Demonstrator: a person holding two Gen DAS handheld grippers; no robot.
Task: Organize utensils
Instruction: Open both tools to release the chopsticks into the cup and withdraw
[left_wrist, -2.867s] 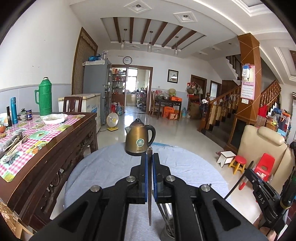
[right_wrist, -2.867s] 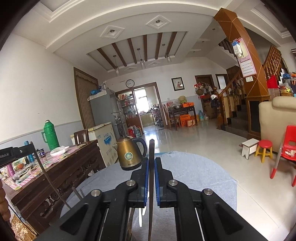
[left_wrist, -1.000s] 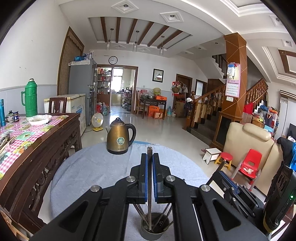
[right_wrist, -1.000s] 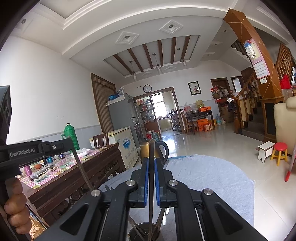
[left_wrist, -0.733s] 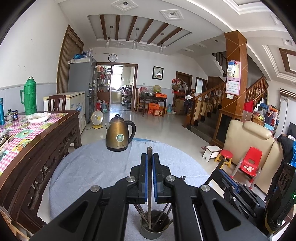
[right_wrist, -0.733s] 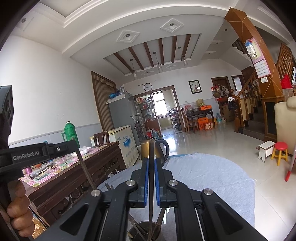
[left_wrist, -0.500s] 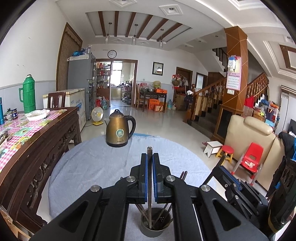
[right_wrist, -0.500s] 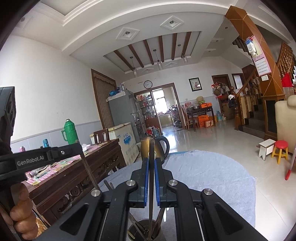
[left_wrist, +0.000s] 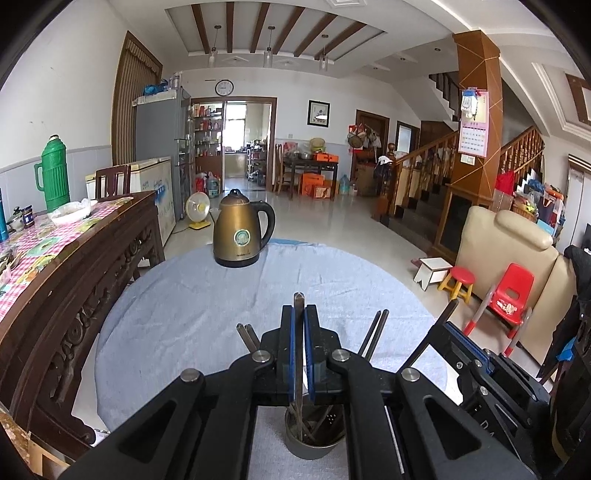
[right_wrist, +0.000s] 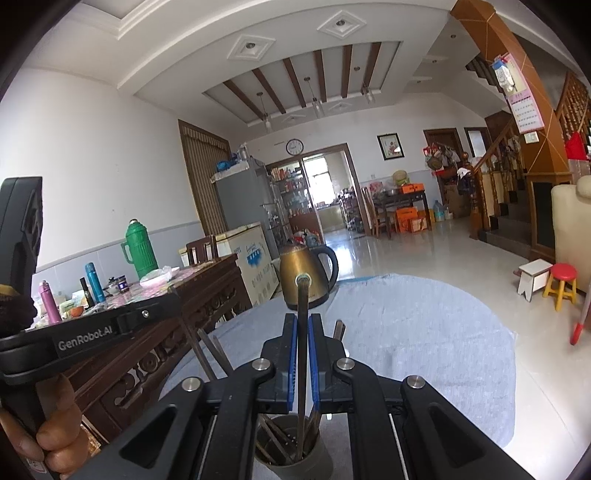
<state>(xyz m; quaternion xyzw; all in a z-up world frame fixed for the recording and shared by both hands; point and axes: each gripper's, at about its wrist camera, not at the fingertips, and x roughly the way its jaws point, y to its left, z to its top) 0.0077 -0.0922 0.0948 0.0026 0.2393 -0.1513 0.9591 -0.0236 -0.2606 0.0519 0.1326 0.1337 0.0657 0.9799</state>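
Observation:
A round metal utensil holder (left_wrist: 314, 441) stands on the grey-clothed round table (left_wrist: 207, 310), right under both grippers; it also shows in the right wrist view (right_wrist: 291, 458). Several dark chopsticks (left_wrist: 371, 338) lean in it. My left gripper (left_wrist: 298, 317) is shut on a chopstick (left_wrist: 298, 301) whose lower end is inside the holder. My right gripper (right_wrist: 302, 326) is shut on another chopstick (right_wrist: 303, 295), its tip also down in the holder. The right gripper body (left_wrist: 491, 373) shows in the left wrist view, the left one (right_wrist: 92, 336) in the right wrist view.
A gold electric kettle (left_wrist: 240, 234) stands at the table's far edge. A dark wooden sideboard (left_wrist: 77, 266) with a green thermos (left_wrist: 55, 173) runs along the left. A beige sofa (left_wrist: 506, 254), red chair (left_wrist: 511, 293) and stools (left_wrist: 456, 282) stand to the right.
Both grippers have lowered with their chopsticks toward the holder; the holder and the chopsticks in it now show more fully. The kettle has not moved.

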